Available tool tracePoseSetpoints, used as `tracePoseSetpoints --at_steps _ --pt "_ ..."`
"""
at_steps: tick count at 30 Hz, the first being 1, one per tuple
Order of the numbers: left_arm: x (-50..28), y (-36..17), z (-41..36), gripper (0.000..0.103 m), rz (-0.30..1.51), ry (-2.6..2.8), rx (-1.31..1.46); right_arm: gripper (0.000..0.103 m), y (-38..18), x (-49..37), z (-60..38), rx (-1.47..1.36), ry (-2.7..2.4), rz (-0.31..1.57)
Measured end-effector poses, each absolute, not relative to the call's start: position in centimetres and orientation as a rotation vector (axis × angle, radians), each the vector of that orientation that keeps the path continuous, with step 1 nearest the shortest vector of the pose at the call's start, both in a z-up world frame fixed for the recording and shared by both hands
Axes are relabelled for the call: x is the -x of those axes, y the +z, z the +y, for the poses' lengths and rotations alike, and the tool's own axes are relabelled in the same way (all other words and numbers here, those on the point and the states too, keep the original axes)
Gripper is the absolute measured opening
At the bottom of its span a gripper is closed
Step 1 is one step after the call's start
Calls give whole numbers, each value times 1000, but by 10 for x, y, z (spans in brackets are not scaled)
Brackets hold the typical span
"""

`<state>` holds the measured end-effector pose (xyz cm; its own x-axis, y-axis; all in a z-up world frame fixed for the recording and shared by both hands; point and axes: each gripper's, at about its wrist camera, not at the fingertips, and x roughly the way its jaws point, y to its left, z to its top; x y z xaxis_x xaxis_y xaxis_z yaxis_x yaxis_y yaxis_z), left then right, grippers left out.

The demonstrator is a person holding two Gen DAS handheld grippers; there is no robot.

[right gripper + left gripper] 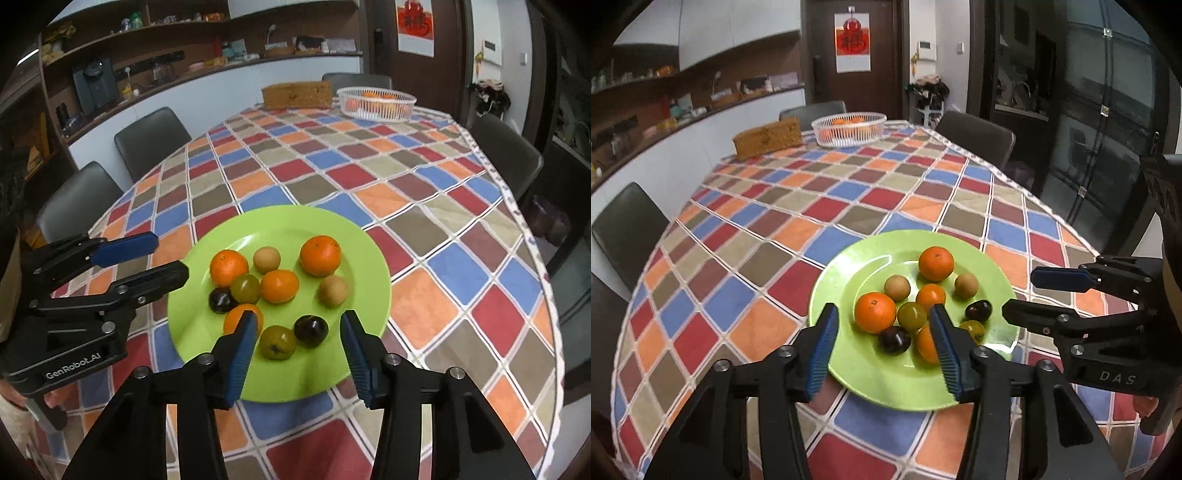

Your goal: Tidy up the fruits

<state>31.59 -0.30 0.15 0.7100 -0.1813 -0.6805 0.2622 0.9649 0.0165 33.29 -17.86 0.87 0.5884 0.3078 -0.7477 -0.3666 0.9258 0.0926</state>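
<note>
Both my grippers, left (884, 345) and right (299, 350), hang spread wide, holding nothing, over the green plate's (373, 258) near rim; oranges (320, 255), plums (311, 331) sit on it.

The surface wears a checked cloth (424, 206) of red, blue, orange, olive-tan and brown squares divided by pale white lines. On it lies a lime-green plate (207, 332) carrying bright orange mandarins (320, 255), tan-beige round fruits (266, 259), yellow-green fruits (245, 287) (one of them marked with a dark spot) and deep purple, almost black ones (311, 330). Both the left gripper (884, 345) and the right gripper (299, 349) are black with blue ribbed pads on the jaws. Far off stand a white slatted basket (849, 128) with orange fruit inside and a golden-brown woven box (768, 138). The chairs (151, 136) are dark grey.
</note>
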Motion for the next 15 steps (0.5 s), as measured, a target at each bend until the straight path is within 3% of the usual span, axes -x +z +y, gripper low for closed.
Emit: tracePoseSetpoints --at_steps 2,15 --pt "-304 10 -3 55 723 -238 -117 48 15 -323 -181 71 382 839" --pt "-227 42 4 83 645 -187 -69 74 57 -235 -196 65 262 689"
